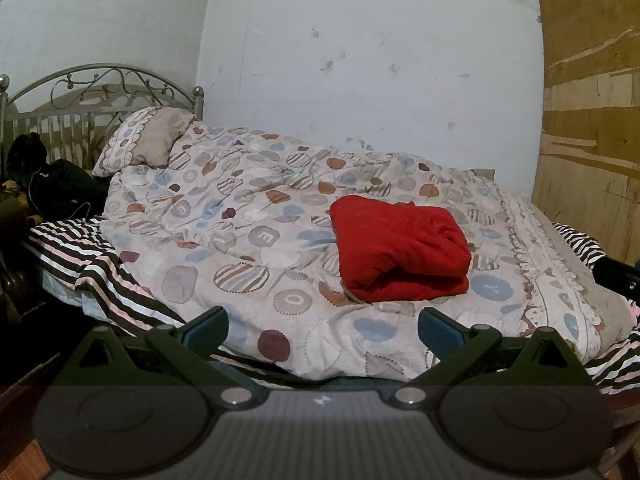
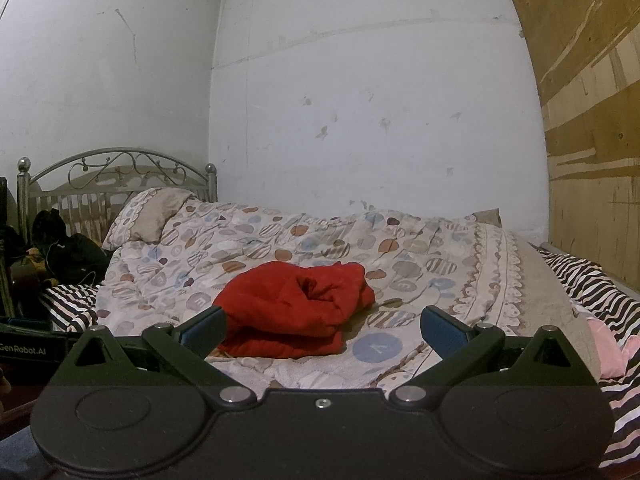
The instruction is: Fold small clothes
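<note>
Across both views stretches a bed covered by a rumpled white quilt printed with blue, brown and striped circles [image 1: 248, 248] [image 2: 420, 264], filling the middle of each picture from nine o'clock to three o'clock. Behind it rises a scuffed white plaster wall [image 1: 360, 60] [image 2: 360, 100], and at two o'clock stands a tan plywood panel [image 1: 592, 100] [image 2: 592, 120]. A black, white and pink striped sheet [image 1: 96, 268] [image 2: 592, 284] shows under the quilt's edges. At ten o'clock, a curled silver metal headboard [image 1: 108, 80] [image 2: 120, 164] stands behind a matching printed pillow [image 1: 148, 140] [image 2: 152, 212], with a heap of black clothing [image 1: 60, 184] [image 2: 68, 252] beside it.

On the quilt lies a folded red fleece garment [image 1: 400, 248] [image 2: 296, 308], a thick, roughly square bundle. From the left wrist it sits just right of centre, towards two o'clock of the gripper; from the right wrist it sits just left of centre, towards eleven o'clock.

At six o'clock in each view, the black left gripper [image 1: 322, 326] and black right gripper [image 2: 322, 326] have their blue-padded fingers [image 1: 206, 330] [image 2: 442, 330] spread wide apart with nothing held. Neither touches the garment, though the right gripper's left finger overlaps its near corner in the picture
</note>
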The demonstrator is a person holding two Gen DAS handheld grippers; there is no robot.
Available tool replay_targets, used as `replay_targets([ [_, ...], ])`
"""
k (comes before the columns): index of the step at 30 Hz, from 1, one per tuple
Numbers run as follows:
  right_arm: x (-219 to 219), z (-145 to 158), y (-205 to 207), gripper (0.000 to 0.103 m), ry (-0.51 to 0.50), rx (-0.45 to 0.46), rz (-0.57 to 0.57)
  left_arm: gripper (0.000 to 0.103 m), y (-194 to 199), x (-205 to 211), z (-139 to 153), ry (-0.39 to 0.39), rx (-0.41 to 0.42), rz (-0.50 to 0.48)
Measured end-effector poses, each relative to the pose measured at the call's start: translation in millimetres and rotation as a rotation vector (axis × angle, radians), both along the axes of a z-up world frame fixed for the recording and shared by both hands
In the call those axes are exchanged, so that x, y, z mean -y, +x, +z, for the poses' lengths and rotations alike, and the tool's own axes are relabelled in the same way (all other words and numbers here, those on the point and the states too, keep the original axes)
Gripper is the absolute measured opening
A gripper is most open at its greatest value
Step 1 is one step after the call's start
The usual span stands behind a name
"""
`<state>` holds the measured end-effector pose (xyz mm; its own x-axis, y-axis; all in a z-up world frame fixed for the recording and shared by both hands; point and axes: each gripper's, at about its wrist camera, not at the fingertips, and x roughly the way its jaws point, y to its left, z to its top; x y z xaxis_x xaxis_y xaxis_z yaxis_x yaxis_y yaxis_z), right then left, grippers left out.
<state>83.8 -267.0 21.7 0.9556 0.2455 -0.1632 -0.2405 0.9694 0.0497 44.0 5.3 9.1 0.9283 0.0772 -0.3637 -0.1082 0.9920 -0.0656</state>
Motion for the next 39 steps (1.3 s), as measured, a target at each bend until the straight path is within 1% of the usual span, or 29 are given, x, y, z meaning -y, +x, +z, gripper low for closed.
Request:
replay_targets([
  [21,-1.5,-0.4,0.0,0.103,0.000,-0.003,0.001,0.103,0.8,0.2,0.6,0.001,-0.003,-0.003],
  [23,-1.8,-0.2,-0.2,0.103,0.000,-0.002,0.000,0.103,-0.5,-1.5,0.0,-0.004,-0.011,-0.002],
  [26,-1.9,-0.2,-0.1,0.103,0.000,-0.002,0.000,0.103,-0.1,-5.2,1.1,-0.016,-0.053,0.038],
  [27,-1.9,-0.3,0.2,0.103,0.000,-0.003,0.000,0.103,-1.4,-6.1,0.0,-0.016,-0.054,0.050],
  [30,-2.1,-0.1,-0.3,0.103,0.000,-0.002,0.000,0.103,-5.4,-5.7,0.1,0.017,-0.030,0.085],
  [33,-2.5,0.1,-0.1,0.103,-0.001,-0.002,-0.001,0.103,-7.1,-2.8,2.0,0.050,-0.023,0.099],
  [39,-3.0,0.4,-0.2,0.103,-0.001,-0.002,0.000,0.103,-7.2,-0.8,3.3,0.056,-0.019,0.079],
])
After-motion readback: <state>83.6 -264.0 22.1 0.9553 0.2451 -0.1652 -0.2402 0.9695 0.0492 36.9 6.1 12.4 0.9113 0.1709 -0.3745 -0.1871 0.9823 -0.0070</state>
